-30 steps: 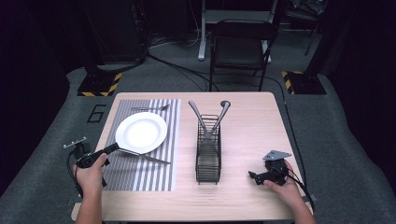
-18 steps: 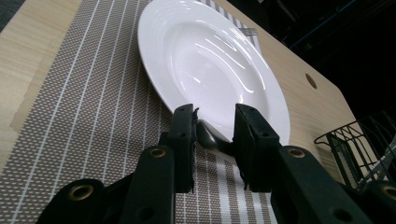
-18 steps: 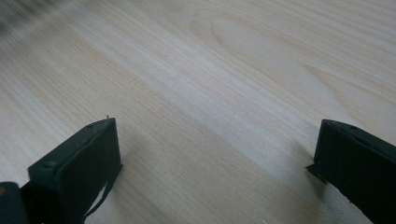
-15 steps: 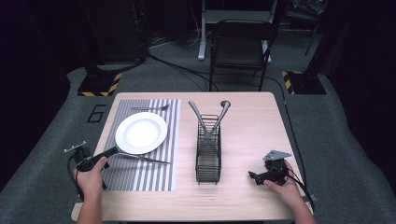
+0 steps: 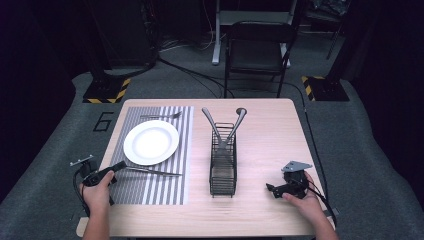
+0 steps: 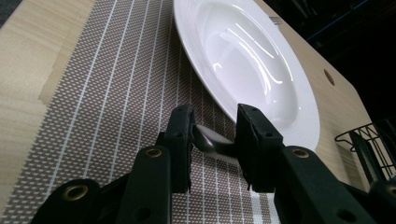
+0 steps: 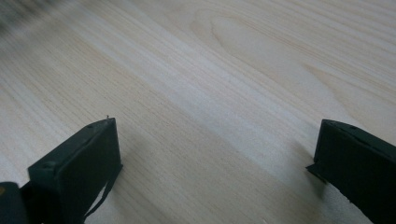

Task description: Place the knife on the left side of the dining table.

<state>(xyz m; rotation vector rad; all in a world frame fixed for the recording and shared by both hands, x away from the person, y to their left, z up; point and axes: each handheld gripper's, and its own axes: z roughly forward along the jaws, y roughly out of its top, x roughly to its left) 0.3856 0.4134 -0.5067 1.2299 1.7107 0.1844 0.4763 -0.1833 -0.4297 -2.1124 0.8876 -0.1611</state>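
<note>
A white plate (image 5: 151, 142) (image 6: 247, 60) rests on a striped placemat (image 5: 150, 192) (image 6: 116, 93) at the table's left. A knife (image 5: 155, 172) (image 6: 212, 140) lies along the mat just in front of the plate, blade to the right. My left gripper (image 5: 121, 165) (image 6: 215, 135) is at its handle end, jaws narrowly apart with the handle spanning the gap and touching both. My right gripper (image 5: 270, 189) (image 7: 215, 158) sits low over bare wood at the front right, jaws wide open and nothing between them.
A black wire caddy (image 5: 223, 170) (image 6: 369, 144) stands mid-table with two utensil handles (image 5: 239, 119) leaning out of its far end. A fork (image 5: 160, 116) lies on the mat behind the plate. A chair (image 5: 255, 50) stands beyond the table.
My left hand and gripper have eased slightly toward the front edge. The knife has barely shifted. The right gripper has stayed put.
</note>
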